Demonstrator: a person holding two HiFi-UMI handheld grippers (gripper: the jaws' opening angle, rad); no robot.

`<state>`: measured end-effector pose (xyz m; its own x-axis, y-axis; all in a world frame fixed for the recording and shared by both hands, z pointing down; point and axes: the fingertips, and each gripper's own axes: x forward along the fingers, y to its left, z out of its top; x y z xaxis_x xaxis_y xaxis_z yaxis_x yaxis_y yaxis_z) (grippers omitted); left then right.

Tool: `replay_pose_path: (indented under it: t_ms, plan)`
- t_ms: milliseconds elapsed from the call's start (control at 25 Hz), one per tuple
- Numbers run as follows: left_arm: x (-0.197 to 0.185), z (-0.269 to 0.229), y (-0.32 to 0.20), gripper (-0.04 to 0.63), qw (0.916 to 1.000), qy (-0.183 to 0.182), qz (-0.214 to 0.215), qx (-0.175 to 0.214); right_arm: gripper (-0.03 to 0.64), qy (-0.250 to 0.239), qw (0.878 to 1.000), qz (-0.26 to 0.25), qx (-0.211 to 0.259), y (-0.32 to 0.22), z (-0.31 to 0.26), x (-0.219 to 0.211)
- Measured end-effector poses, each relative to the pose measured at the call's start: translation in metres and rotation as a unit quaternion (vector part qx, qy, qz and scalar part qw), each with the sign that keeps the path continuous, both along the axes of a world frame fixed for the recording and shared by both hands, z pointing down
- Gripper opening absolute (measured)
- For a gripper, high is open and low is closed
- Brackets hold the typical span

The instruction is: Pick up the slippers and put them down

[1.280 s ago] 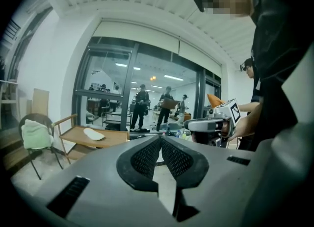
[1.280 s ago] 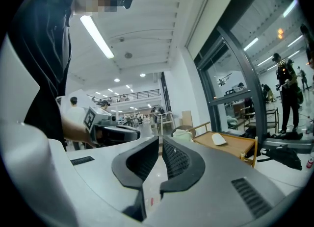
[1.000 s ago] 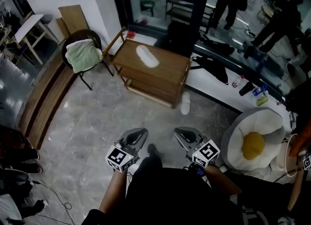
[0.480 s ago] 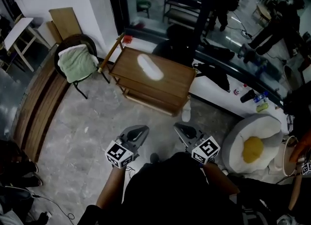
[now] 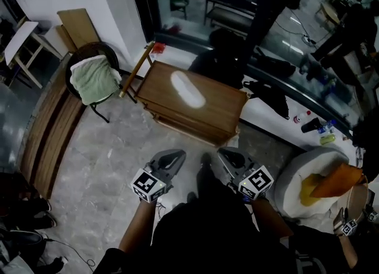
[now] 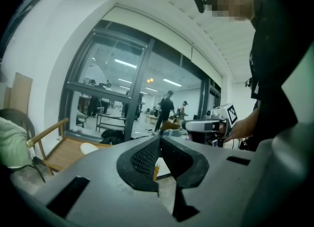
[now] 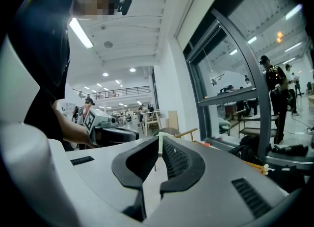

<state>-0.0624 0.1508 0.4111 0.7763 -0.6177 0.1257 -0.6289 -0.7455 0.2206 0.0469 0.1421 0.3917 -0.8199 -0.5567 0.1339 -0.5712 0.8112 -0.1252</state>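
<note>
Readable text: none in any view.
Left claw (image 5: 172, 155) marker cube (image 5: 148, 185): black-and-white square pattern, no letters.
Right claw (image 5: 225, 153) marker cube (image 5: 256, 182): likewise.

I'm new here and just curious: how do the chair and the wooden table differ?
The chair is dark and round-backed; the table is brown and rectangular. The chair holds a green cushion; the table holds a white slipper. Both stand on the grey floor.

Bare floor (image 5: 112, 148) ahead, wooden table (image 5: 222, 106) and chair (image 5: 90, 49) beyond
</note>
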Motion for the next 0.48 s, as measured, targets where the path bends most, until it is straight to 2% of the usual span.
replay_pose_path:
  t_ms: [480]
  plan:
    - [0.004, -0.011, -0.141, 0.023, 0.9984, -0.030, -0.046, -0.014, 0.034, -0.008, 0.998, -0.058, -0.011, -0.148, 0.007, 0.006]
